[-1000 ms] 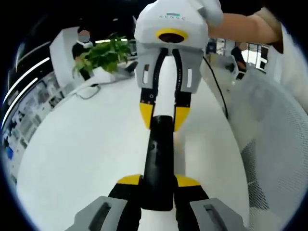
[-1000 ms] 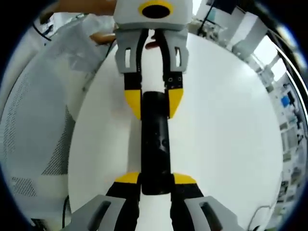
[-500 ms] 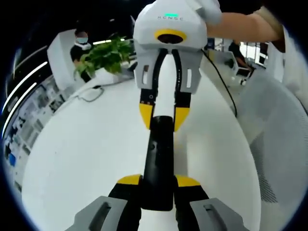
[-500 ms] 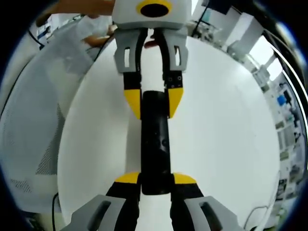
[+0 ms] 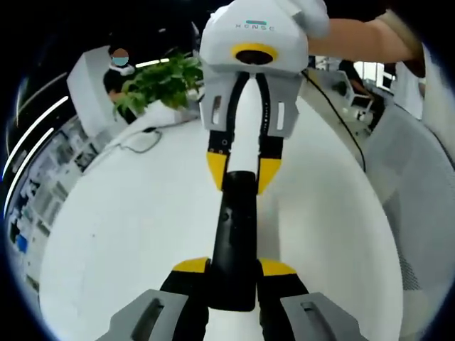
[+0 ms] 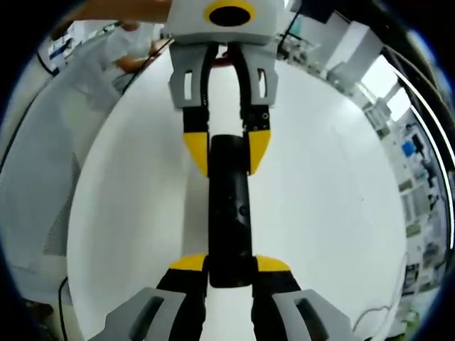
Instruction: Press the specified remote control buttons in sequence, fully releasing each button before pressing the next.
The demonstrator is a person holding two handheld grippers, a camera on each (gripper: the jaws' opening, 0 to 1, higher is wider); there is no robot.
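Note:
A slim black remote control [image 5: 233, 234] hangs above the white table [image 5: 106, 234], held at both ends. In the left gripper view my left gripper [image 5: 234, 268] is shut on its near end, yellow fingertips [image 5: 190, 266] against its sides. Facing it from the top, my right gripper [image 5: 242, 172] is shut on the far end. The right gripper view mirrors this: my right gripper [image 6: 229, 264] clamps the near end of the remote [image 6: 229, 206], and my left gripper [image 6: 227, 153] clamps the far end. Small buttons show on the remote's top face.
A round white table [image 6: 334, 213] lies beneath. A potted green plant [image 5: 160, 78] and a cable [image 5: 138, 135] sit at its far side, with a seated person [image 5: 119, 60] behind. A mesh chair [image 5: 419, 185] stands to the right. A person's arm [image 5: 355, 35] holds the right gripper.
The background has slid sideways in both views, so the hands have swung together over the table. Both grippers keep the same hold on the remote.

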